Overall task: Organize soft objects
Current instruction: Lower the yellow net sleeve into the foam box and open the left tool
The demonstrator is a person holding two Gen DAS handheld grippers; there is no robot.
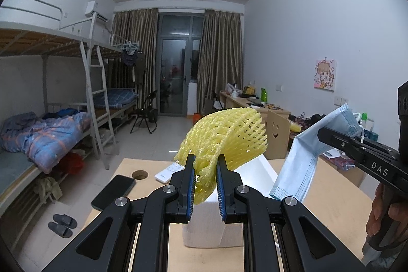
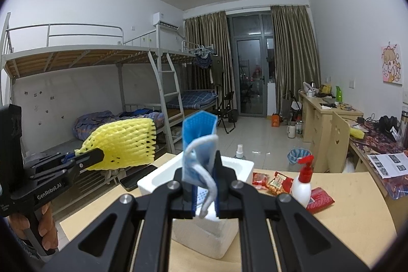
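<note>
My left gripper point(image 1: 206, 165) is shut on a yellow foam net sleeve point(image 1: 227, 137) and holds it in the air above the white foam box point(image 1: 255, 167). It also shows at the left of the right wrist view point(image 2: 102, 153) with the yellow net point(image 2: 125, 144). My right gripper point(image 2: 204, 162) is shut on a blue face mask point(image 2: 200, 137) and holds it above the white foam box point(image 2: 163, 177). In the left wrist view the mask point(image 1: 306, 154) hangs from the right gripper point(image 1: 321, 133) at the right.
On the wooden table point(image 2: 344, 221) lie red snack packets point(image 2: 278, 181), a white bottle with a red pump point(image 2: 302, 185) and a small spray bottle point(image 2: 239, 152). A black phone point(image 1: 113, 191) and a white remote point(image 1: 168, 171) lie near a cable hole point(image 1: 140, 173). Bunk beds stand to the left, desks to the right.
</note>
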